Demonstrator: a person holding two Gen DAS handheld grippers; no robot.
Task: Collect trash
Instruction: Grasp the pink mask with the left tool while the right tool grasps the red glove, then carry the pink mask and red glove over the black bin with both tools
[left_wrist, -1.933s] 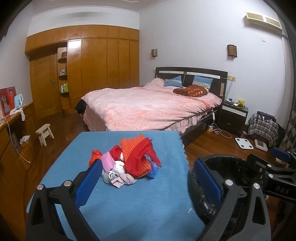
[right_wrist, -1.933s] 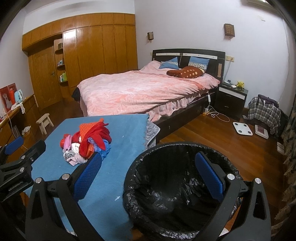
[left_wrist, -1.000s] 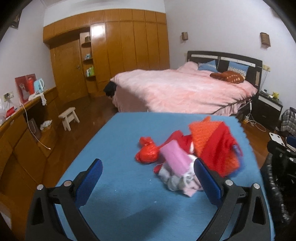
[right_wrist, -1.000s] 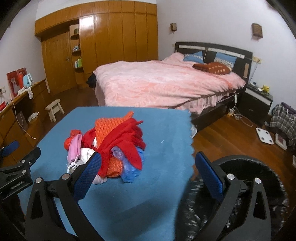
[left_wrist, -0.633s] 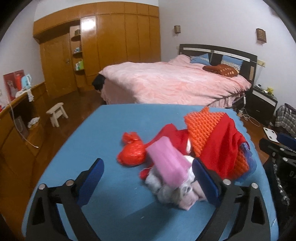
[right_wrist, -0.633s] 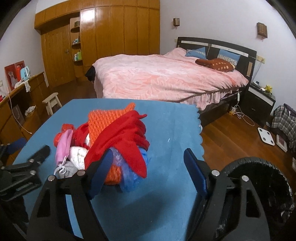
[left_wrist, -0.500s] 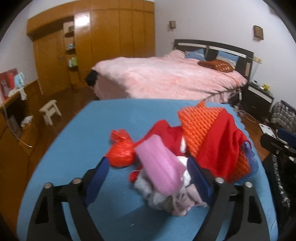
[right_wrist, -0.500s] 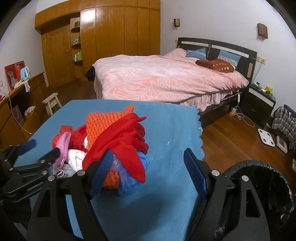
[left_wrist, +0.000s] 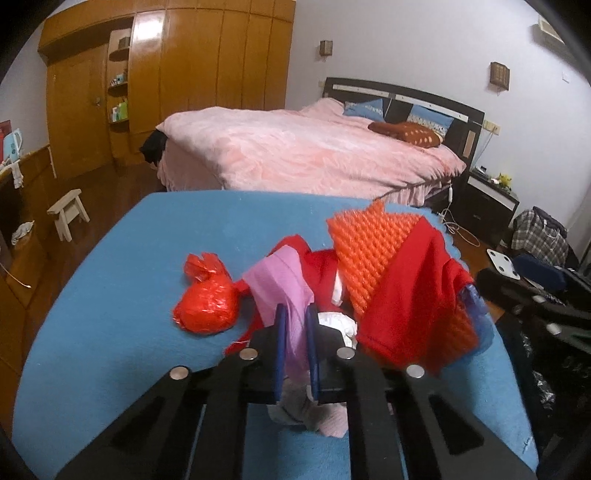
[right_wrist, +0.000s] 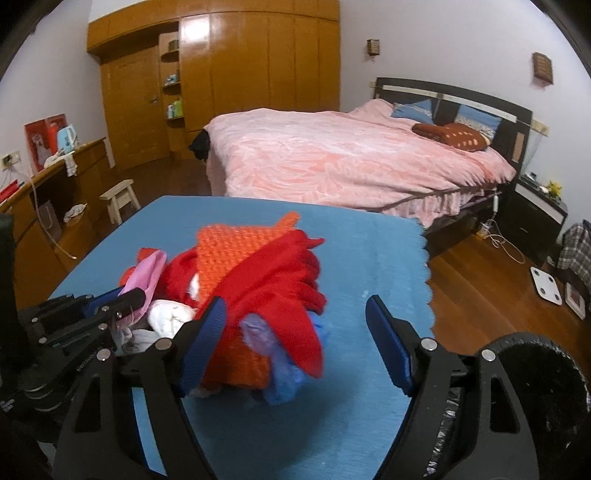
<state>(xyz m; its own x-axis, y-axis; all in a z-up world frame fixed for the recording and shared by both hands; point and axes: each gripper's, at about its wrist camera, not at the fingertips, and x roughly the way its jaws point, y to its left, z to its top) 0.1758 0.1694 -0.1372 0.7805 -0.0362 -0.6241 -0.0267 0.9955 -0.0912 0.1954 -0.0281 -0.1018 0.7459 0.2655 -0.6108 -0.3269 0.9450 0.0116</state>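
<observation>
We note the pink strip (left_wrist: 284, 286), soft thin fabric or film, running lengthwise away from the camera at the near-left edge of the trash pile on the blue cloth (left_wrist: 122, 295), beside a crinkled red foil bundle (left_wrist: 207, 304) and an orange knobbly mesh (left_wrist: 373, 247). The left gripper (left_wrist: 294, 314) is clamped on that strip. The right gripper (right_wrist: 295, 314) is closing, pads not yet pressing, around the red cloth (right_wrist: 280, 280) on the pile's right side; the black-lined bin (right_wrist: 535, 398) stands off the cloth's right edge.

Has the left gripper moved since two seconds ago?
Yes. The left gripper moved away from the black bin, in to the trash pile on the blue table, now shut on the pink strip.
</observation>
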